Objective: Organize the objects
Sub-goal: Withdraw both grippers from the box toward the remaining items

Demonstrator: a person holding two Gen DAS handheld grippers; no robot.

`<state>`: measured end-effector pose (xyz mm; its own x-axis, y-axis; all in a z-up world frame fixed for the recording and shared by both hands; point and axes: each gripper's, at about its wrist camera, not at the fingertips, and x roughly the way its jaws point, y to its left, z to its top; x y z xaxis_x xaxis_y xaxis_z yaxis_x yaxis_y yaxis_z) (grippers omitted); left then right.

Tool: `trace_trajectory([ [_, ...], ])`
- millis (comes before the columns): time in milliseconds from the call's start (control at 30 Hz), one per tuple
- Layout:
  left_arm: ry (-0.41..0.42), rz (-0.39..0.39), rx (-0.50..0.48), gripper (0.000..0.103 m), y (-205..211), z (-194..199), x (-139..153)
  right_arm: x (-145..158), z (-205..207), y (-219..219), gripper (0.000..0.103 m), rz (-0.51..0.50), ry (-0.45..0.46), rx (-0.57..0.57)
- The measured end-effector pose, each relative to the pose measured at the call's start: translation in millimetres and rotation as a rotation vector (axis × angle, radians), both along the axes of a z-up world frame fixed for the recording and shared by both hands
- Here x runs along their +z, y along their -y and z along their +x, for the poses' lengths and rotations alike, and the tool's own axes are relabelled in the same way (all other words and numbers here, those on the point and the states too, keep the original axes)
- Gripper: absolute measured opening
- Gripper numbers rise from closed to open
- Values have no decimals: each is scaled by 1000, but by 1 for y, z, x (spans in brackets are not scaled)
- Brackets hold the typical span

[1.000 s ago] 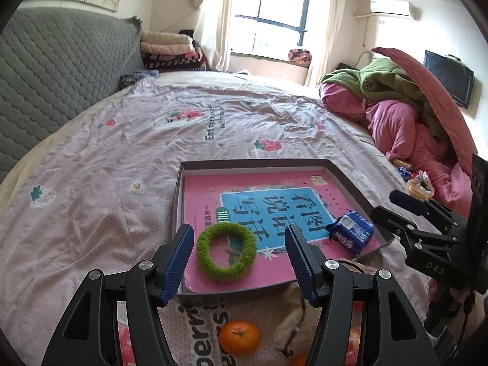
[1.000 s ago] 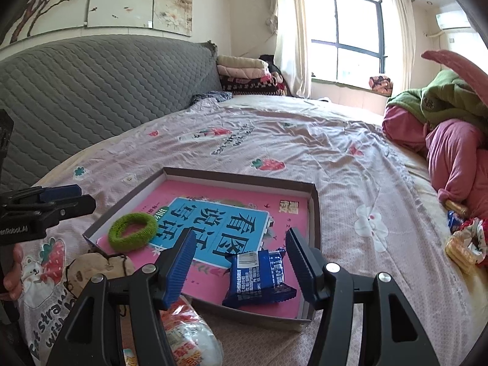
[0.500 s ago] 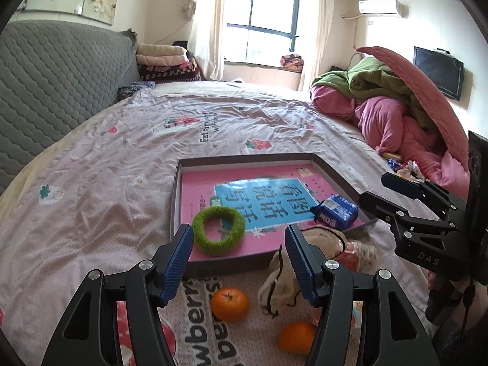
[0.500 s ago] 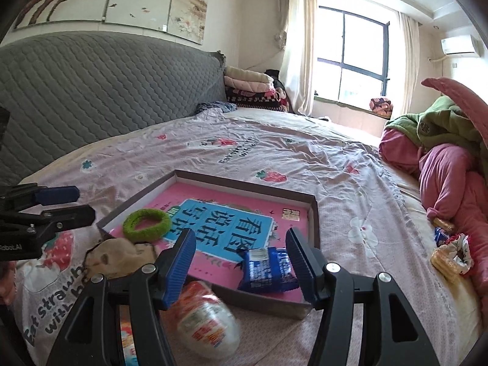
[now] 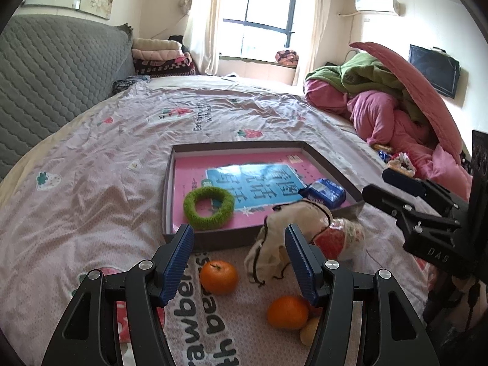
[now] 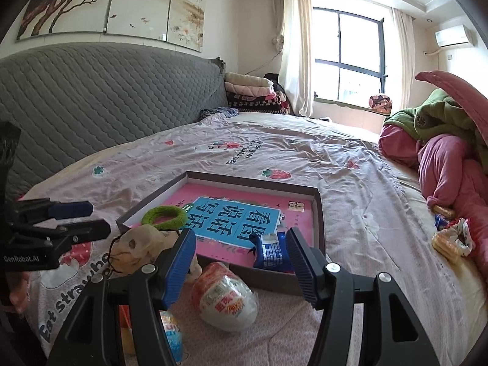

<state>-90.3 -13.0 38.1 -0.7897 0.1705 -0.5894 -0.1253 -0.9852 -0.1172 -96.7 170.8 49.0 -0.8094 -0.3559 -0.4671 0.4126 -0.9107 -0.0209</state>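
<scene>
Two grippers are hovering low over the bed (image 5: 91,158), both with jaws standing apart and gripping nothing. In the left gripper (image 5: 239,259) view, the tray (image 5: 169,183) is sitting mid-frame, already holding a pink book (image 5: 244,180), a green ring (image 5: 209,203) and a blue packet (image 5: 324,191).

Judging by this, gathering is partway done. Loose items are waiting at lower centre: two oranges (image 5: 218,277), a beige pouch (image 5: 292,222) and a wrapped snack (image 6: 227,297) just below the right gripper (image 6: 241,259). Next move likely calls for lowering onto one of them.

A pale item beside the lower orange is being cut off by the left gripper, and a packet at the right view's bottom edge is hard to make out.
</scene>
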Motion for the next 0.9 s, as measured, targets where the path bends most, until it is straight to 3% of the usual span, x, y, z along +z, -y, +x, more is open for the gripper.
trace_trajectory([
  [900, 133, -20, -101, 64, -39, 46, -39, -10, 47, 3, 61, -14, 44, 53],
])
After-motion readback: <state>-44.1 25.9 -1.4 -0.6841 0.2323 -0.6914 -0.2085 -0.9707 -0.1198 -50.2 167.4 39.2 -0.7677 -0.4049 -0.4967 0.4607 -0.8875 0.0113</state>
